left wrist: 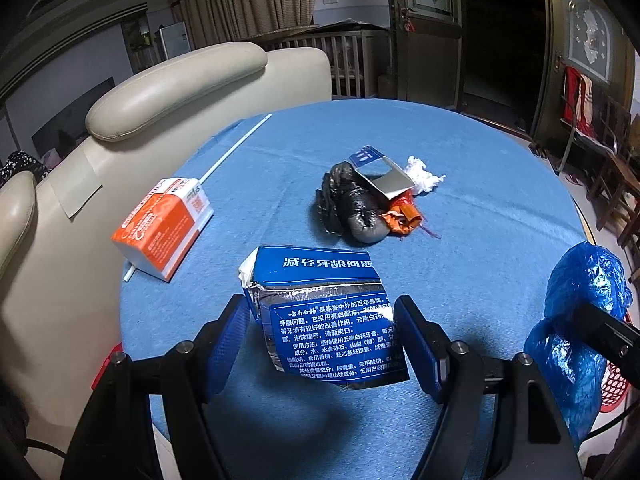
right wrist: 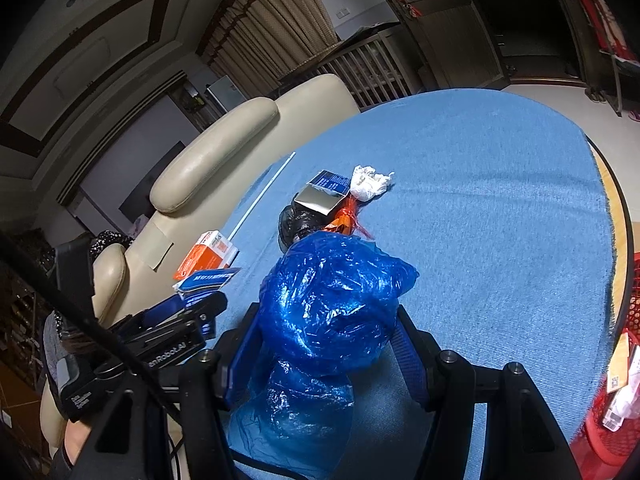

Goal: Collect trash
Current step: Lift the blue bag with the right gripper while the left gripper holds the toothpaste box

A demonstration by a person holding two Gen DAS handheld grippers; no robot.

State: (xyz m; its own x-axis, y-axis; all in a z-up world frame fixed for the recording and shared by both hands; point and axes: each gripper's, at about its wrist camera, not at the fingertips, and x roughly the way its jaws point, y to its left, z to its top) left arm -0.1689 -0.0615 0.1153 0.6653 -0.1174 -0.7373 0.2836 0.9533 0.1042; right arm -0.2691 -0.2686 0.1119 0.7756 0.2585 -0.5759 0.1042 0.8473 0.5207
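Note:
My left gripper [left wrist: 322, 320] is shut on a torn blue toothpaste box [left wrist: 328, 312] and holds it above the blue tablecloth [left wrist: 480, 220]. My right gripper [right wrist: 326, 344] is shut on a crumpled blue plastic bag [right wrist: 332, 308], also seen at the right edge of the left wrist view [left wrist: 580, 320]. On the cloth lie an orange-and-white carton [left wrist: 164, 226], a white straw [left wrist: 236, 146], a black plastic wad [left wrist: 352, 204], a blue-and-silver card piece [left wrist: 380, 174], an orange wrapper [left wrist: 402, 216] and a white tissue [left wrist: 422, 174].
A cream sofa [left wrist: 132, 120] borders the table's left side. A red mesh basket [right wrist: 616, 412] holding some packaging stands off the table's right edge. Dark wooden doors and a crib lie beyond the far edge.

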